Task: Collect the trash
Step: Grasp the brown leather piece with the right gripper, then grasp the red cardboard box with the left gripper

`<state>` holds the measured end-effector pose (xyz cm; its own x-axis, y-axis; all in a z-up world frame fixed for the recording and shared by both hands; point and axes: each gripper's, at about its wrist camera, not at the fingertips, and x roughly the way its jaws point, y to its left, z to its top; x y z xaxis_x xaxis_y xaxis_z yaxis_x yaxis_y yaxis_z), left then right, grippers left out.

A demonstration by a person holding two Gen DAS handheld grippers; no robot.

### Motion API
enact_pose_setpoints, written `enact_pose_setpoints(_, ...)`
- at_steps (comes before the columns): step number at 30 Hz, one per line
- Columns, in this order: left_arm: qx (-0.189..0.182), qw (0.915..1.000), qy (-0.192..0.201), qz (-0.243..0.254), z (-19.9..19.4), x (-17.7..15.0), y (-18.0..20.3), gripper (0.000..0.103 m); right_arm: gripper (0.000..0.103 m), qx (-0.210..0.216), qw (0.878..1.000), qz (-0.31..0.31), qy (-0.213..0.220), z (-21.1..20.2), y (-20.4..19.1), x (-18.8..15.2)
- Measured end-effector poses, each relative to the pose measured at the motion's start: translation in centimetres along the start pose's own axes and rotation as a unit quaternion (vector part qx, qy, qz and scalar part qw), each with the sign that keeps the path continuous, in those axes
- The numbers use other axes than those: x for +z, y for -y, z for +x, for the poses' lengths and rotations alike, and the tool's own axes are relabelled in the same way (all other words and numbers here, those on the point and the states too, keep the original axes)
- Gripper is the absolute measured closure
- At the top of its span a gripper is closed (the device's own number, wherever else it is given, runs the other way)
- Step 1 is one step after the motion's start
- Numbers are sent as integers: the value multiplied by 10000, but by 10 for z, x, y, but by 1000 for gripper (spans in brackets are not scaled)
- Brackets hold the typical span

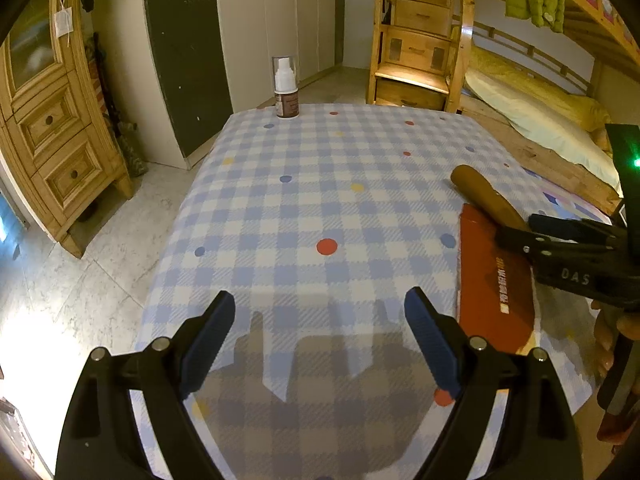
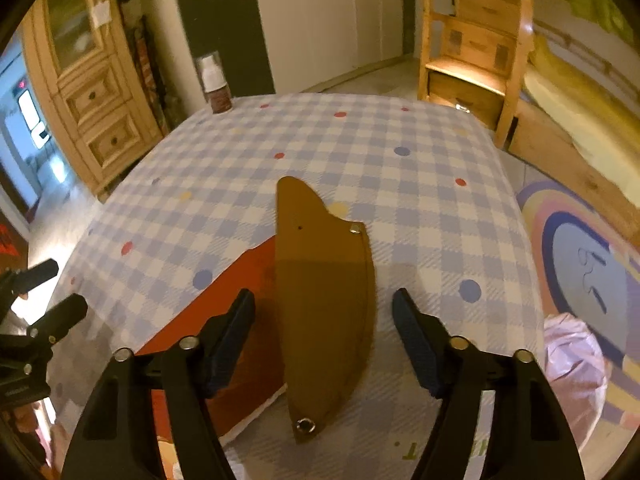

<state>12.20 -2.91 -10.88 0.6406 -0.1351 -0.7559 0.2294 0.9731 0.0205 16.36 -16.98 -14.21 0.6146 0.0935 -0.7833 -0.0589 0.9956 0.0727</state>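
A brown curved leather-like sheath [image 2: 324, 300] lies on the checked tablecloth [image 2: 400, 200], partly over a flat red card packet [image 2: 224, 312]. My right gripper [image 2: 324, 336] is open, its blue-padded fingers on either side of the sheath, just above it. In the left wrist view the sheath [image 1: 484, 196] and red packet [image 1: 492, 280] lie at the right, with the right gripper [image 1: 532, 236] over them. My left gripper [image 1: 320, 340] is open and empty above the cloth near the table's front. A small brown pump bottle [image 1: 286, 88] stands at the far left corner.
A wooden cabinet [image 1: 52, 128] stands left of the table. A wooden bunk-bed stair [image 1: 416, 40] and bed [image 1: 532, 112] are behind and right. A pale plastic bag [image 2: 576, 368] sits on a round rug [image 2: 592, 264] at the right.
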Motion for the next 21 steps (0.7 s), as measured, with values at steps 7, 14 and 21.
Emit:
enact_pose_setpoints(7, -237, 9995, 24, 188, -11, -4, 17, 19, 57, -196, 9994, 133, 261, -36, 7, -9)
enact_pose_setpoints(14, -772, 9953, -30, 576, -18, -14, 59, 7, 57, -365, 9950, 635, 682, -92, 33, -28)
enact_pose_setpoints(21, -963, 9911, -253, 878, 0, -19, 96, 7, 56, -619, 9921, 614, 908, -121, 40, -43)
